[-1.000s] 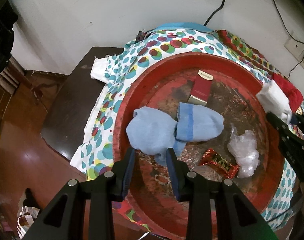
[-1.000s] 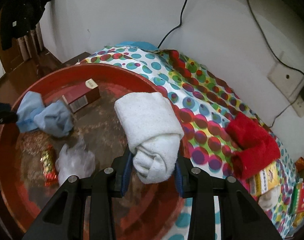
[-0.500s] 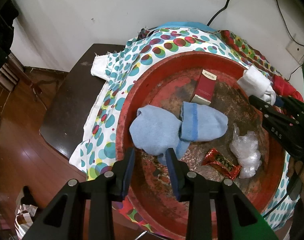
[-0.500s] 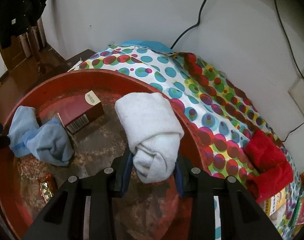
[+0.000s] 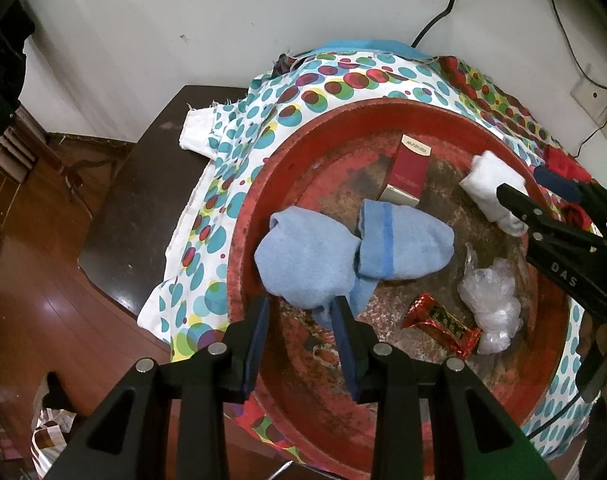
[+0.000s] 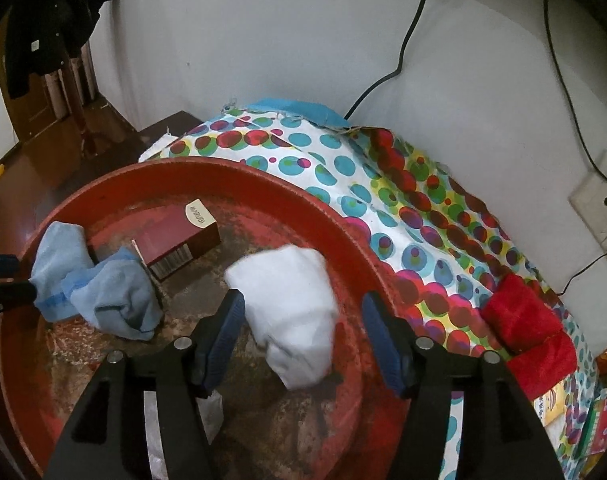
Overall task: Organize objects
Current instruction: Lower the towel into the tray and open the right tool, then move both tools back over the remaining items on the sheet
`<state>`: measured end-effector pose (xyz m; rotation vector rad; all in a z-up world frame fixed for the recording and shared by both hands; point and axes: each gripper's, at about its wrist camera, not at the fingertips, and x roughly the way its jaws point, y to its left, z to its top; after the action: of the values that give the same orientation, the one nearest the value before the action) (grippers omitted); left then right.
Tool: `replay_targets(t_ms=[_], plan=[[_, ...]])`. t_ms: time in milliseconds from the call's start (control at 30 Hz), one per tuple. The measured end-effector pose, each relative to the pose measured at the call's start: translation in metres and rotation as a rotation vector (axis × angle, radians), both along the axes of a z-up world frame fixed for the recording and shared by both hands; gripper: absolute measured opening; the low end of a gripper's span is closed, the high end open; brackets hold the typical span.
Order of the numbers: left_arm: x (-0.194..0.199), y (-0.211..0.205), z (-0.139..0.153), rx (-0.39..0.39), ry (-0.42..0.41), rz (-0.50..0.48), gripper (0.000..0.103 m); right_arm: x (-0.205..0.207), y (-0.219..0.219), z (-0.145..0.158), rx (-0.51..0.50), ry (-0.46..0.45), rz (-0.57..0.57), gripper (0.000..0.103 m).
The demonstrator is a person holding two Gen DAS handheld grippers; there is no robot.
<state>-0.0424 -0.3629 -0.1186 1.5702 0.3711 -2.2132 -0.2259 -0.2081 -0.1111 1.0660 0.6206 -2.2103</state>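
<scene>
Over red tray (image 6: pixel 103 184), right jaws opening around white sock (image 6: pixel 291 312); left jaws pinching blue sock (image 5: pixel 303 256), candy (image 5: pixel 439 320) left-view only.

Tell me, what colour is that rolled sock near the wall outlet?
Red; right wrist view shows it best.

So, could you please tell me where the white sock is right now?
The white sock lies inside the red tray near its right rim, between the opening jaws of the right gripper, with the maroon box to its left.
</scene>
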Motion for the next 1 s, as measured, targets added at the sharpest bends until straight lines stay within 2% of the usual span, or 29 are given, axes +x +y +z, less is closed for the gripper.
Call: replay_targets(t_ms=[67, 167, 467, 600, 867, 1000], plan=[[-0.001, 0.002, 0.0, 0.0, 0.0, -0.006, 0.033, 0.002, 0.005, 0.002, -0.005, 0.003, -0.007, 0.06], [-0.002, 0.005, 0.0, -0.003, -0.004, -0.015, 0.033, 0.006, 0.014, 0.006, -0.018, 0.004, -0.018, 0.068], [-0.005, 0.019, 0.003, -0.021, -0.001, -0.051, 0.033, 0.021, 0.052, 0.021, -0.066, 0.02, -0.061, 0.07], [-0.008, 0.027, 0.005, -0.03, -0.001, -0.07, 0.033, 0.03, 0.072, 0.028, -0.042, 0.073, -0.079, 0.073], [-0.016, 0.054, 0.005, -0.055, -0.007, -0.135, 0.033, 0.035, 0.135, 0.036, -0.026, 0.108, -0.162, 0.073], [-0.022, 0.075, 0.004, -0.064, -0.012, -0.183, 0.033, 0.032, 0.176, 0.036, -0.037, 0.093, -0.233, 0.073]])
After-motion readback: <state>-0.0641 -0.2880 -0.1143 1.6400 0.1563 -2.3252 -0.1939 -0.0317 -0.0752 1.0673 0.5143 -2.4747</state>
